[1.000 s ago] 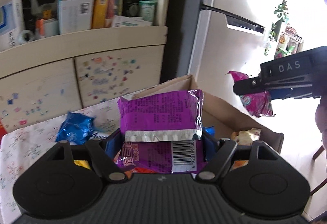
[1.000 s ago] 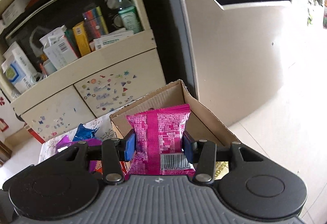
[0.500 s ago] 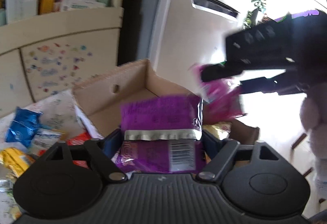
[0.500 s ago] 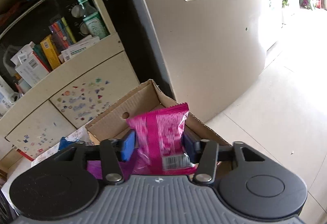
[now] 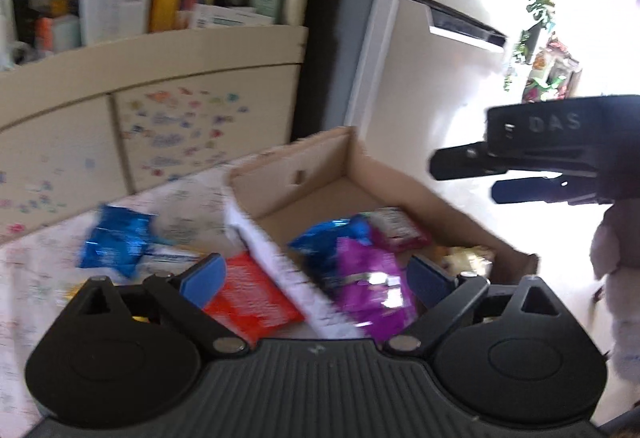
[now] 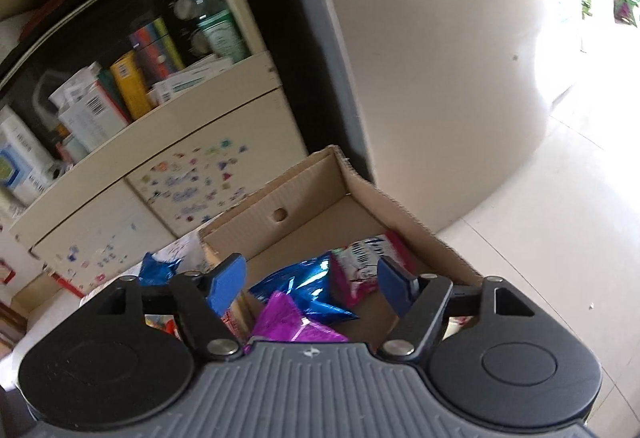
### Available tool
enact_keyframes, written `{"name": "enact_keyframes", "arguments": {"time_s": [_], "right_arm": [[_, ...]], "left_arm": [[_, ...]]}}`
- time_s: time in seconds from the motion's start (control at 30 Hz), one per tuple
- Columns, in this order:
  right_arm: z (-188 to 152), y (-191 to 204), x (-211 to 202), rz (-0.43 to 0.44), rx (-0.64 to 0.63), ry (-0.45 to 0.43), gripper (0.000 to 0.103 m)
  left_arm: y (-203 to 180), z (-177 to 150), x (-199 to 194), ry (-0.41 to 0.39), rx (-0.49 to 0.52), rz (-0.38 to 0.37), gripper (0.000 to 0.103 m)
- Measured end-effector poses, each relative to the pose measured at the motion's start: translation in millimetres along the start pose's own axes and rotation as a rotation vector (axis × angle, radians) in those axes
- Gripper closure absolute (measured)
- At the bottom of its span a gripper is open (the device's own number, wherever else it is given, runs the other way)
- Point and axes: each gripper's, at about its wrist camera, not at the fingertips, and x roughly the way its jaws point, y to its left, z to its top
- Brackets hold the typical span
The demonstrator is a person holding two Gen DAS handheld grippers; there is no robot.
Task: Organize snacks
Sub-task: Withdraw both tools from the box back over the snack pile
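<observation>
While I watch both wrist views:
Left gripper: jaws opening wide, pads gripping nothing.
Right gripper: jaws opening, pads bare, nothing pinched.
Purple packet: lying in my cardboard box, under both grippers.
Pink packet: in the box, beside a blue packet.

box: matt corrugated cardboard | purple packet: glossy foil | blue packet: shiny foil
</observation>
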Motion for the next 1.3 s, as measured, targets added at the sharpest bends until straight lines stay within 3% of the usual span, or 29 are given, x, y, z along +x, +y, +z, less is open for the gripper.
{"name": "enact_keyframes", "arguments": {"time_s": [0.43,0.83,1.03,1.3], "right_arm": [[-13.2,51.2,10.7,0.118,-0.196,0.031,0.021],[-41.9,97.1,26.8,0.228,-0.412,0.097,0.021],[-60.0,108.1,44.3,0.280,-0.408,0.225,0.021],[-87.9,114.4,76.2,0.293,-0.266,0.428,0.021]], "left_arm": [[92.2,-8.9,-33.5,0.046,-0.025,0.190,0.006],[142.9,-23.6,-35.3,0.100,-0.025,0.272,0.006],[159.2,-27.6,-25.3,0.113,0.034,0.295,0.006],[180.5,-25.8,-4.8,0.144,-0.108,0.211,0.007]]}}
